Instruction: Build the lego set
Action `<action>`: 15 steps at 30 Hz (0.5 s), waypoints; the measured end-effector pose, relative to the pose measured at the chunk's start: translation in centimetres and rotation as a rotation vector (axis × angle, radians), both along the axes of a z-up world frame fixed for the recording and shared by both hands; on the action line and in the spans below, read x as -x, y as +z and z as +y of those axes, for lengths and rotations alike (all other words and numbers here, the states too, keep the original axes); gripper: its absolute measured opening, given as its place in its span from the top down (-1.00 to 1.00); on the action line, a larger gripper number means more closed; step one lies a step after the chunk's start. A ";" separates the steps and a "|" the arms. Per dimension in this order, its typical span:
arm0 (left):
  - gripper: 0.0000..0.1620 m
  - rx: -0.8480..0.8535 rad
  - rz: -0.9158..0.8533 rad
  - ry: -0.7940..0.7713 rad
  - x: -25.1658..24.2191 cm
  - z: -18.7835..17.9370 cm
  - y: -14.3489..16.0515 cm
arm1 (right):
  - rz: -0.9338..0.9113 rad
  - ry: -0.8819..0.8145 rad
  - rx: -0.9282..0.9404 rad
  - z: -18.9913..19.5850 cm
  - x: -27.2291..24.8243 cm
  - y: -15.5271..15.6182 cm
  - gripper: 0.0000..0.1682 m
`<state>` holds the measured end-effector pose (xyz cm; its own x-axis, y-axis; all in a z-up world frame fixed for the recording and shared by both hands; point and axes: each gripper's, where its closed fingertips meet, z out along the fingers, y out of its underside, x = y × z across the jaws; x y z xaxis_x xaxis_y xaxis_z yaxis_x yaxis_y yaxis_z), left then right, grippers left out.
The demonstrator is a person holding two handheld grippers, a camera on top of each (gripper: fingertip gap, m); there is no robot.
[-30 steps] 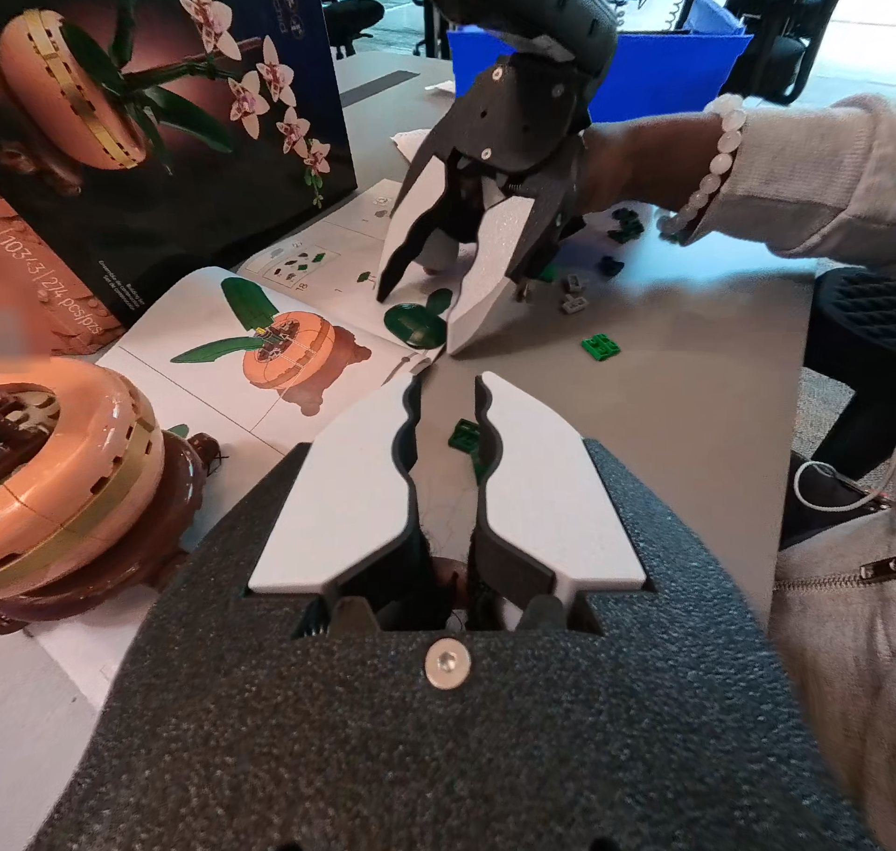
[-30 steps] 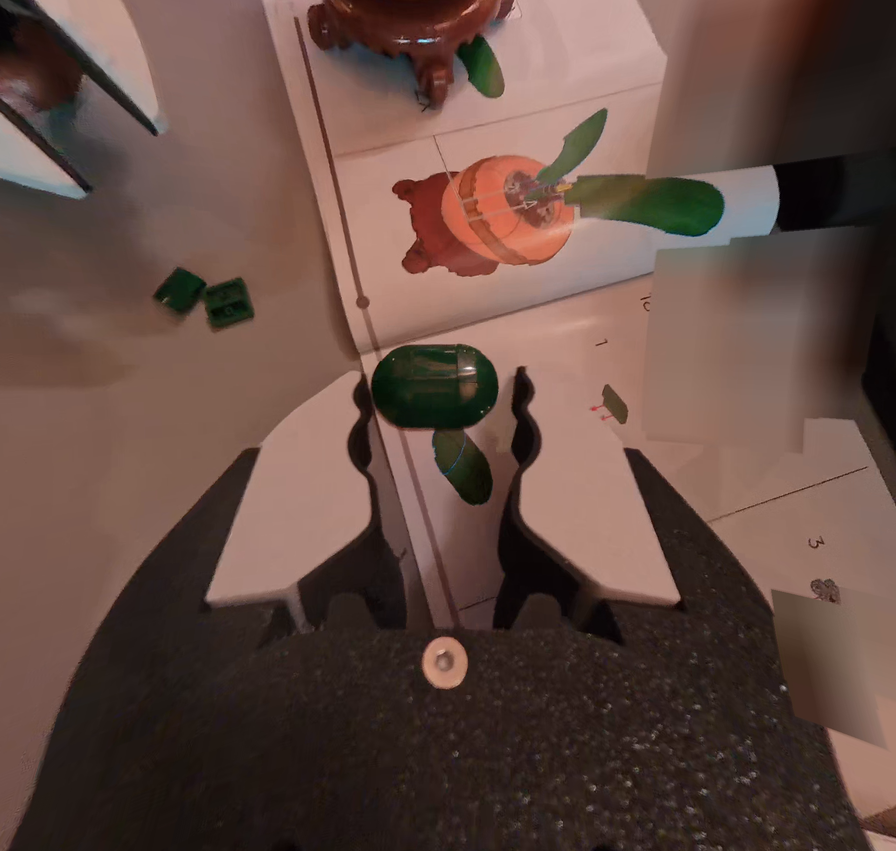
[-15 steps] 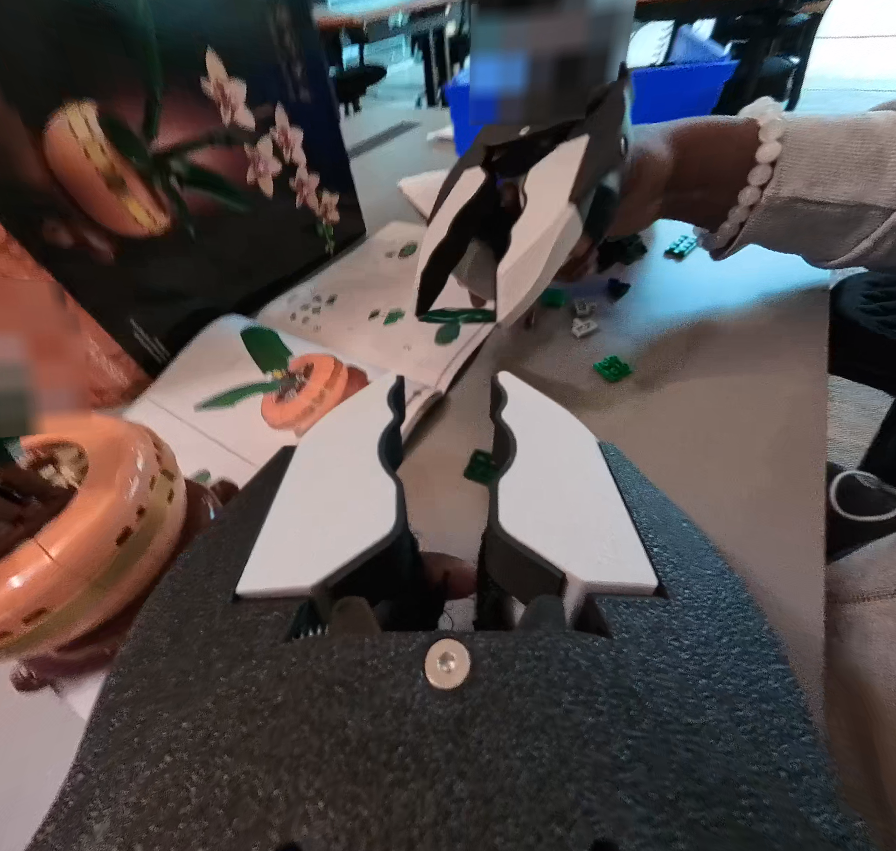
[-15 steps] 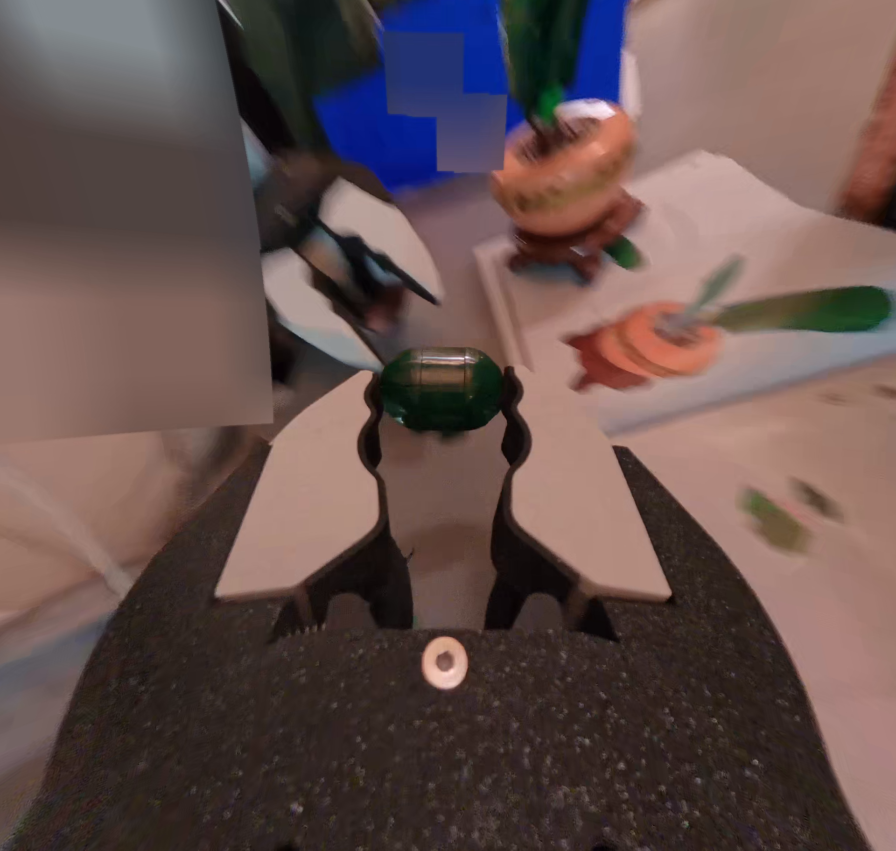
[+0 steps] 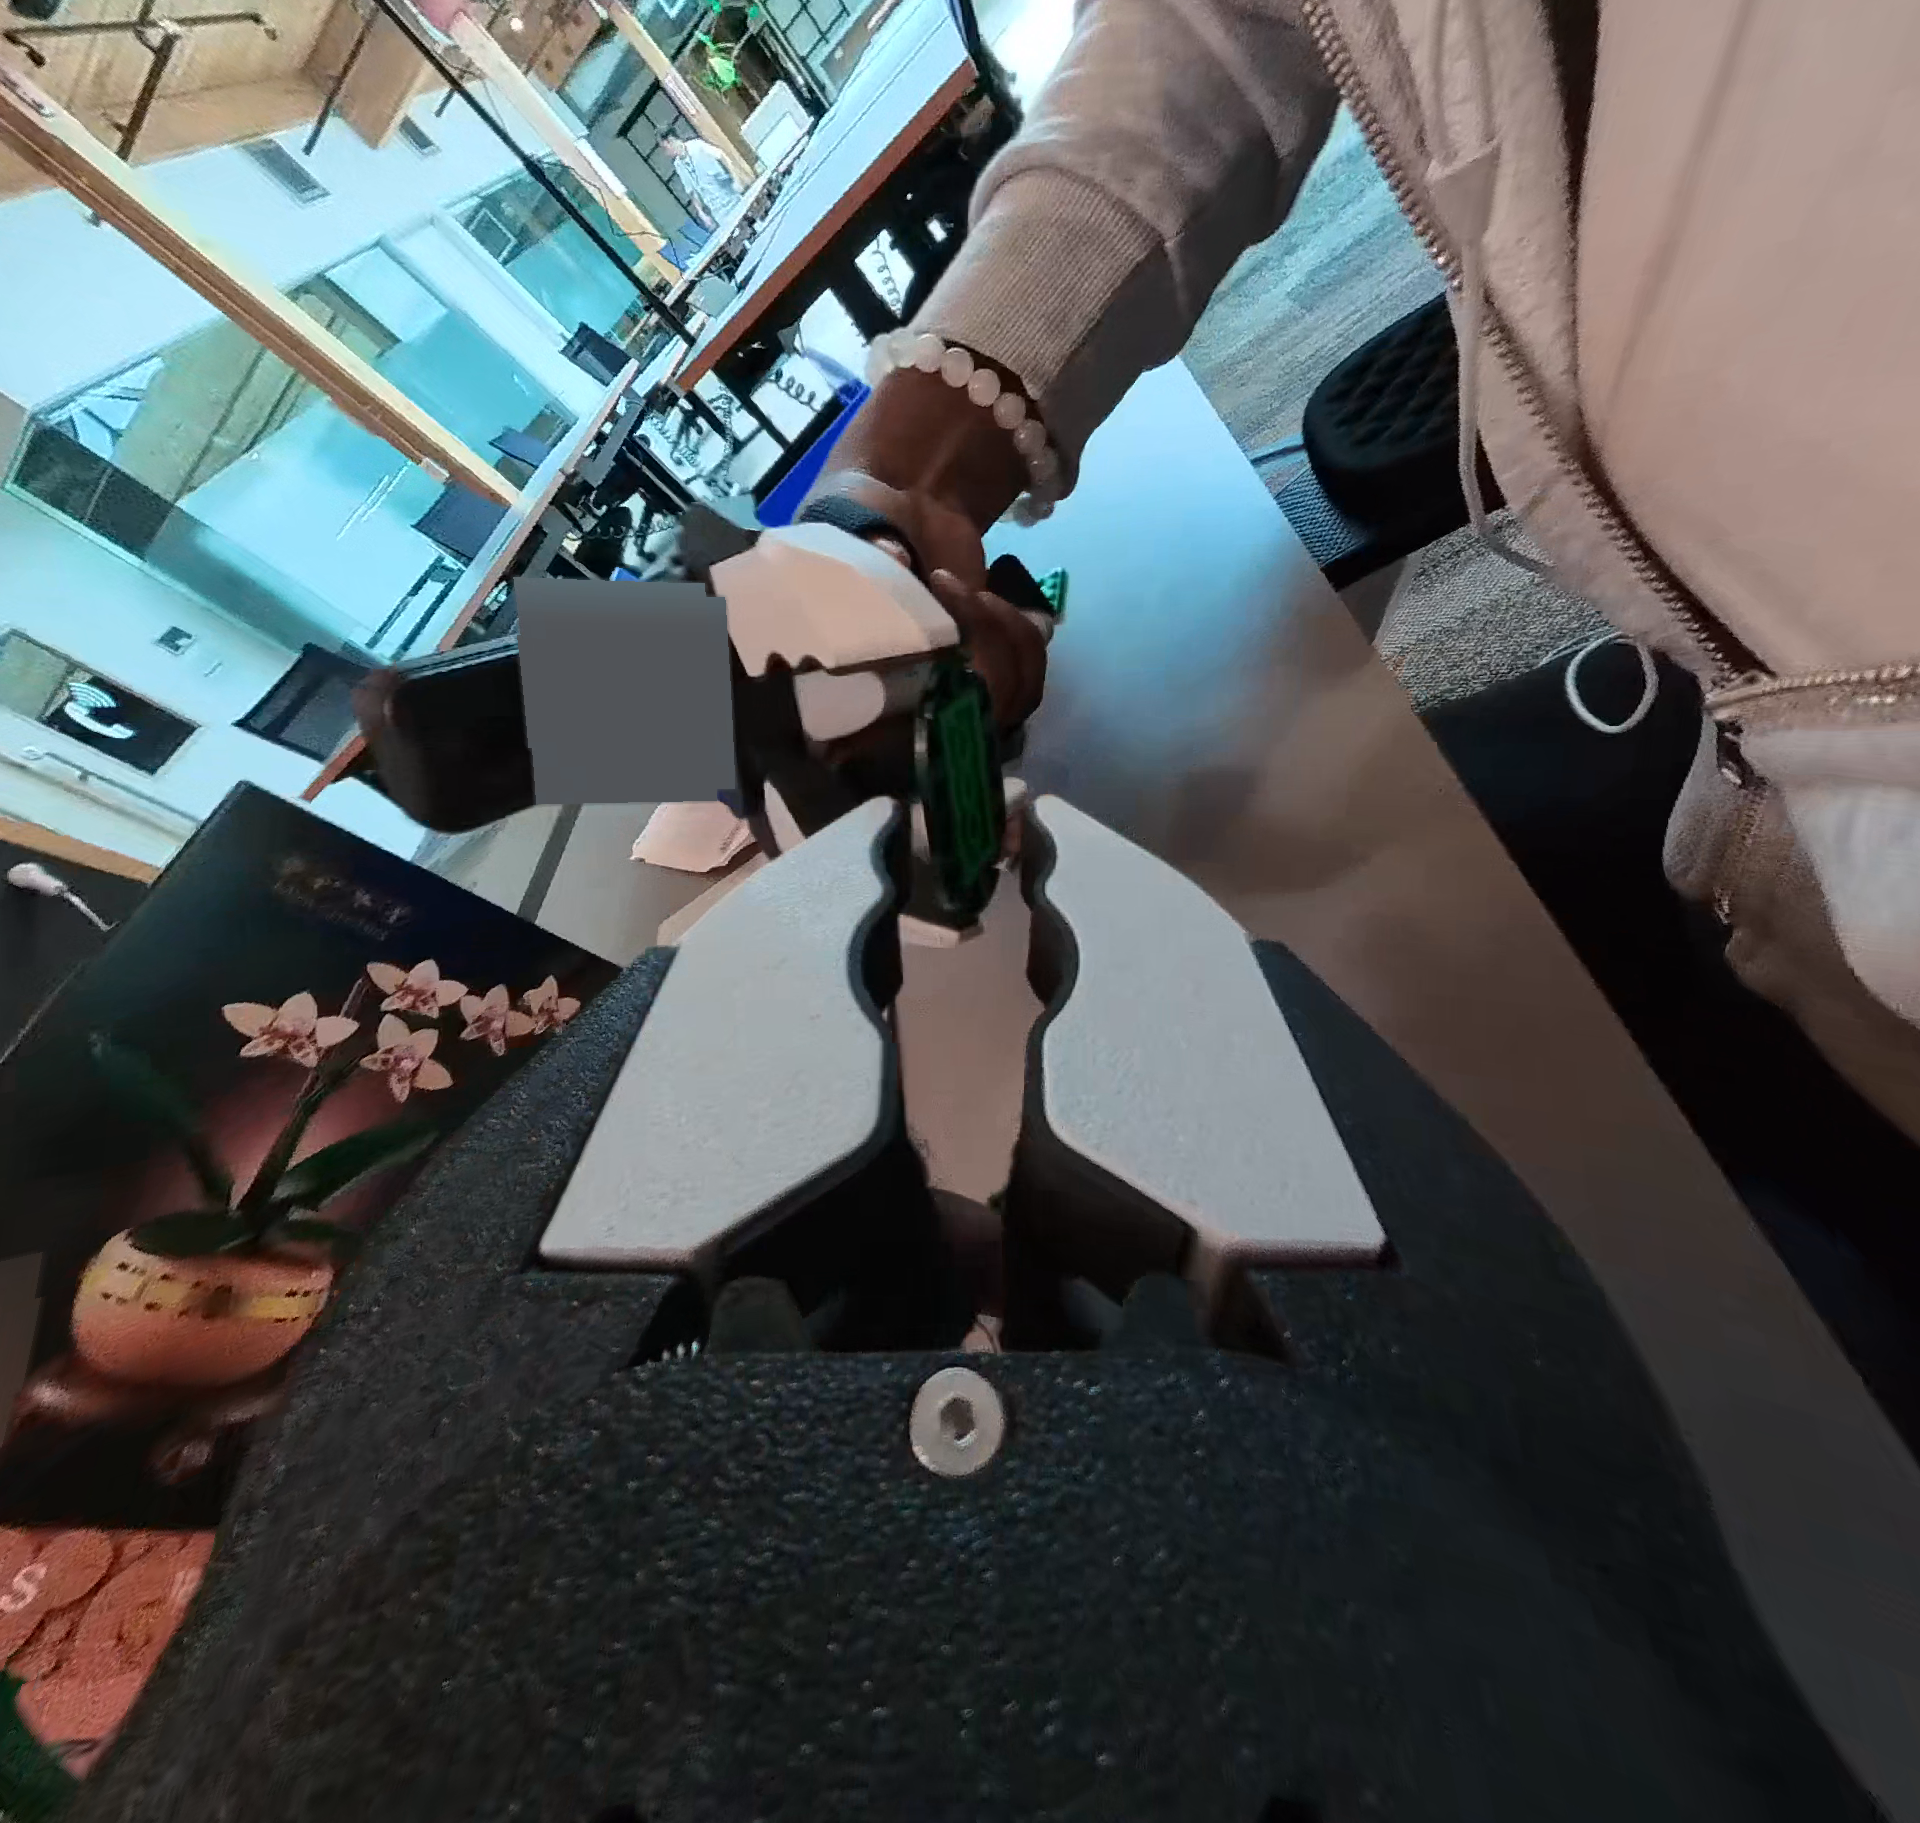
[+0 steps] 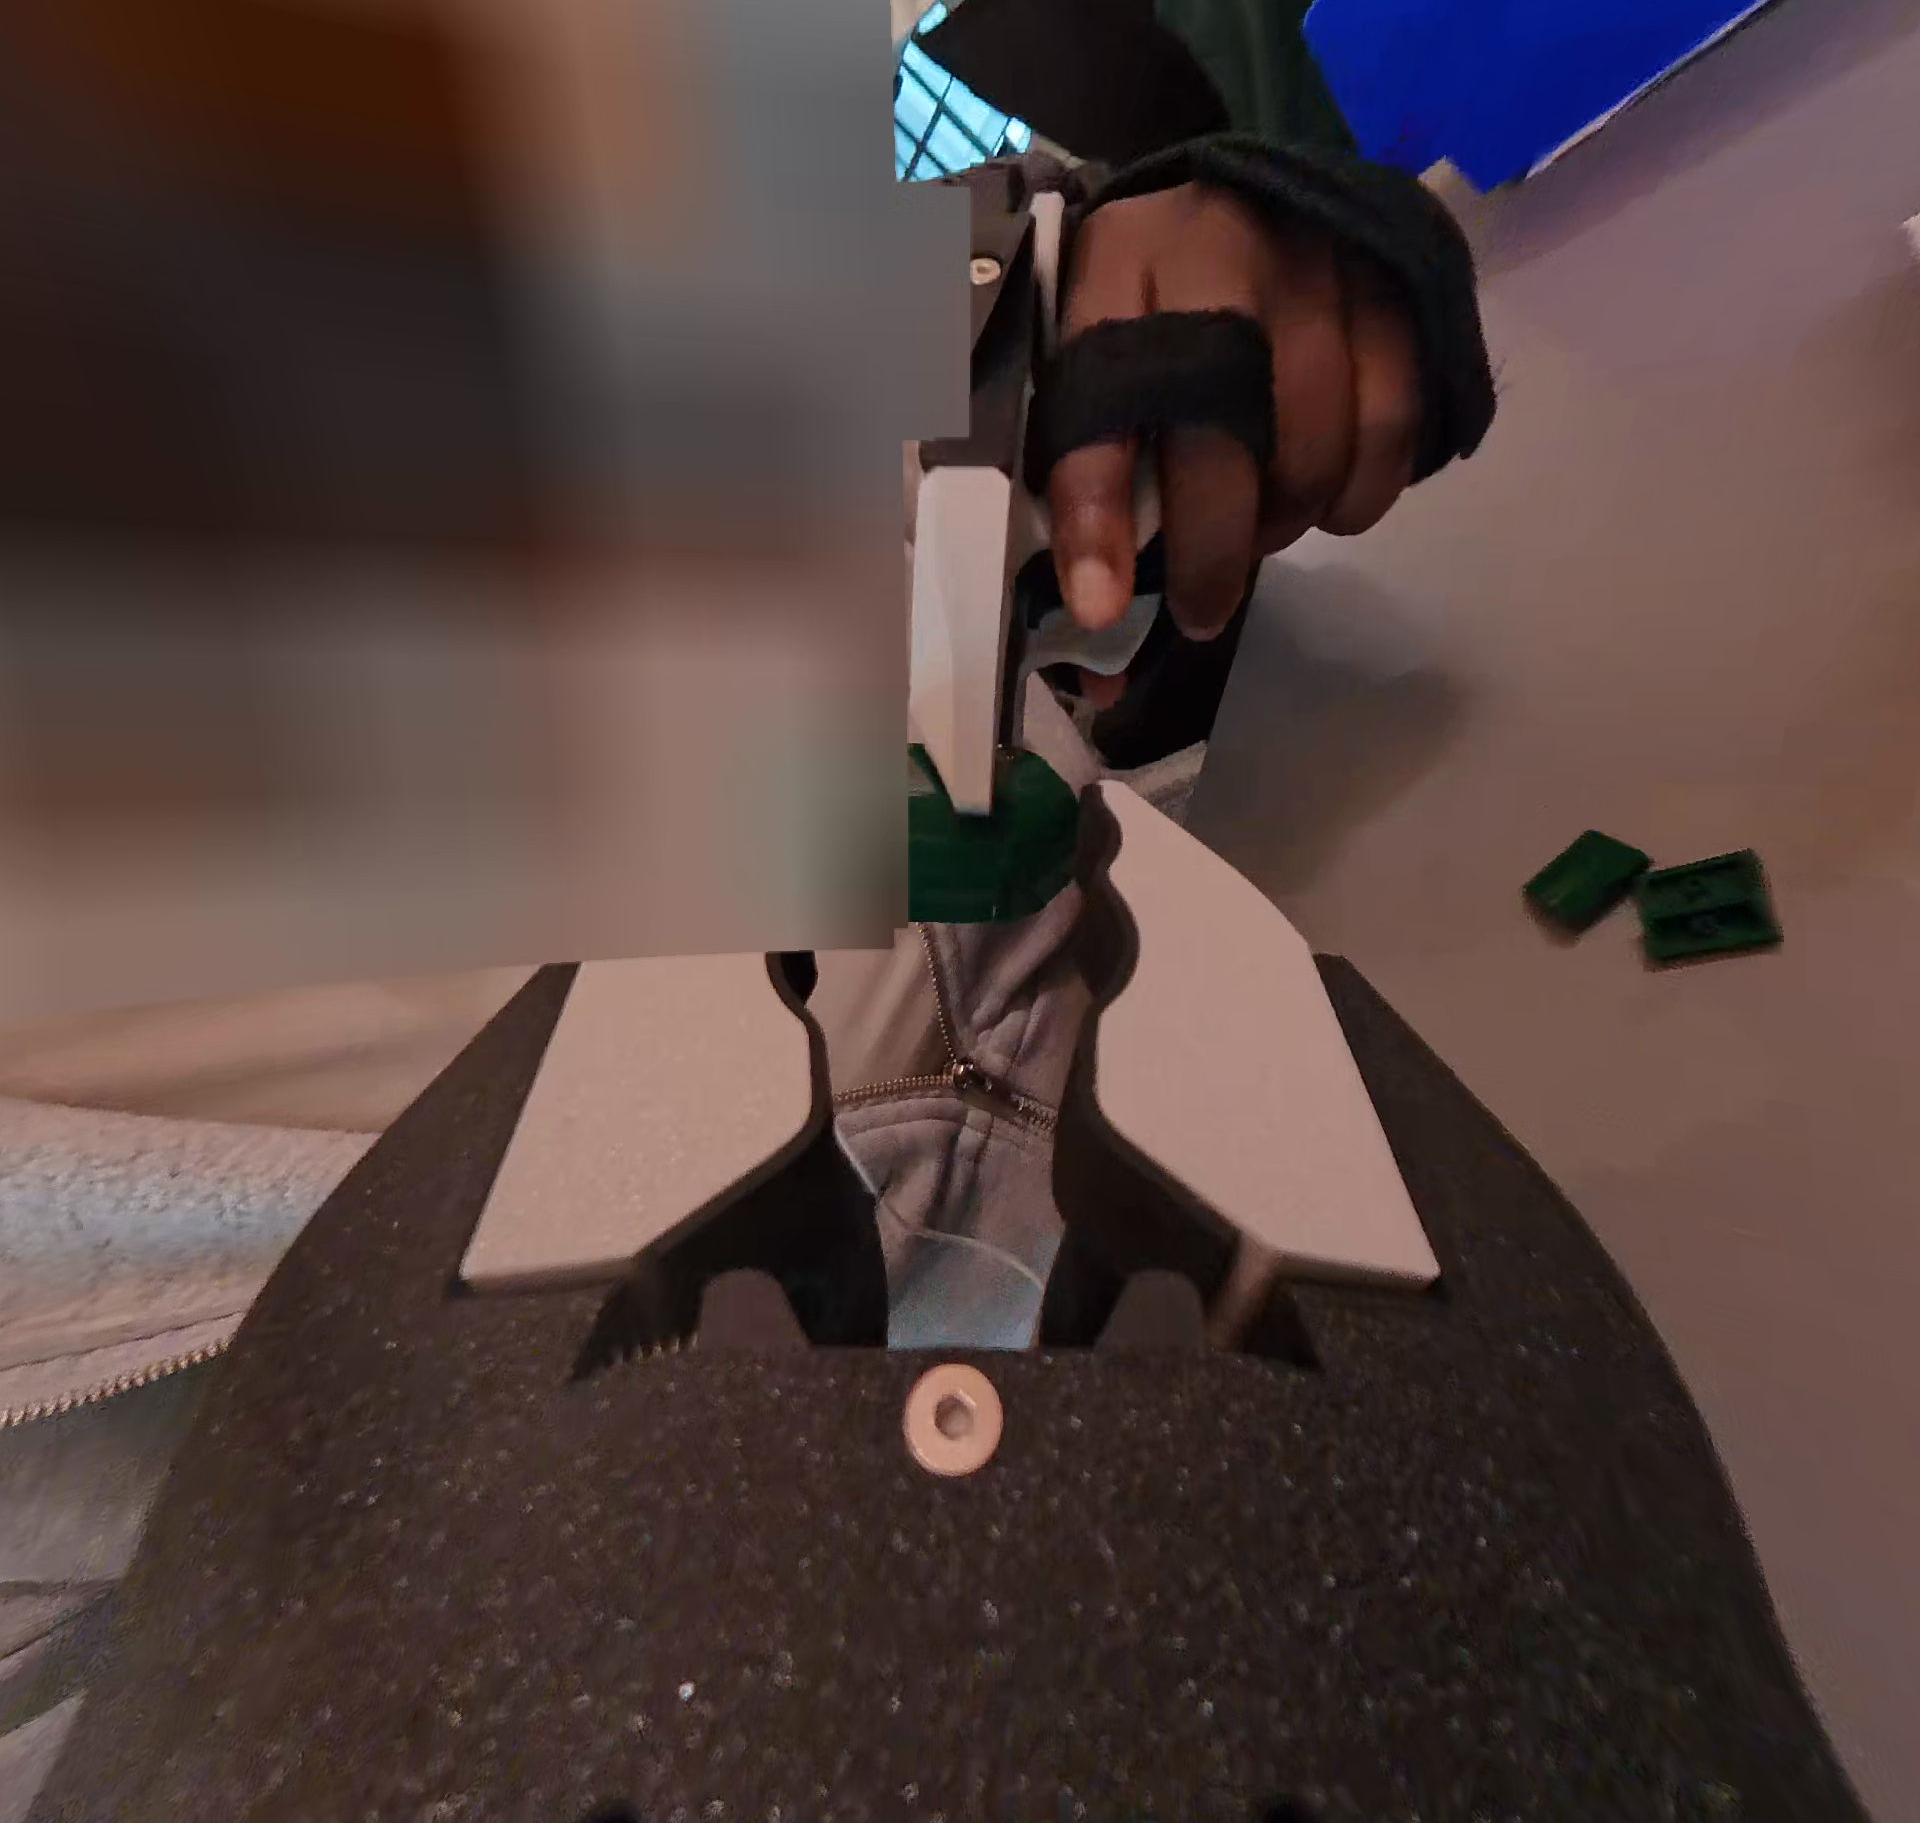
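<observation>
your right gripper (image 5: 940, 724) clenches the green leaf (image 5: 961, 817) mid-air; your left gripper (image 5: 961, 874), jaws parted around it, seems ready to take it.

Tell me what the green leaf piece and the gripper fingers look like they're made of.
The green leaf piece, held in the right gripper, looks like glossy moulded plastic: it shows sharp highlights and raised ridges. The left gripper has fingers that look like matte white plastic, faintly grainy, possibly printed. I can't confirm either by sight.
</observation>
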<state>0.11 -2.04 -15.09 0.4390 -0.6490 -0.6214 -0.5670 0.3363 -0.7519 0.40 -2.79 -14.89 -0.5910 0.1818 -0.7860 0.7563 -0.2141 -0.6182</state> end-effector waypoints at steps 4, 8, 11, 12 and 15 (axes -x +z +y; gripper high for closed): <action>0.88 0.037 -0.104 0.049 -0.3 0.2 0.2 | 0.049 -0.007 -0.011 0.1 -0.1 0.6 0.43; 0.92 0.277 -0.483 0.185 1.3 1.0 1.4 | 0.242 -0.261 -0.058 2.6 1.1 2.5 0.35; 0.94 0.494 -0.750 0.176 1.8 0.9 1.7 | 0.433 -0.430 -0.303 3.2 1.1 1.7 0.30; 0.94 0.535 -0.811 0.182 2.0 1.0 1.7 | 0.499 -0.496 -0.359 3.4 1.1 1.7 0.34; 0.93 0.603 -0.909 0.169 2.3 1.2 1.4 | 0.591 -0.679 -0.467 4.7 1.5 1.9 0.56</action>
<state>-2.17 -0.83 -13.66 0.6832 -0.6257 0.3765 0.2766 -0.2554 -0.9264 -1.11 1.96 -12.98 -0.5199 0.8380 -0.1657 0.1109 -0.1261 -0.9858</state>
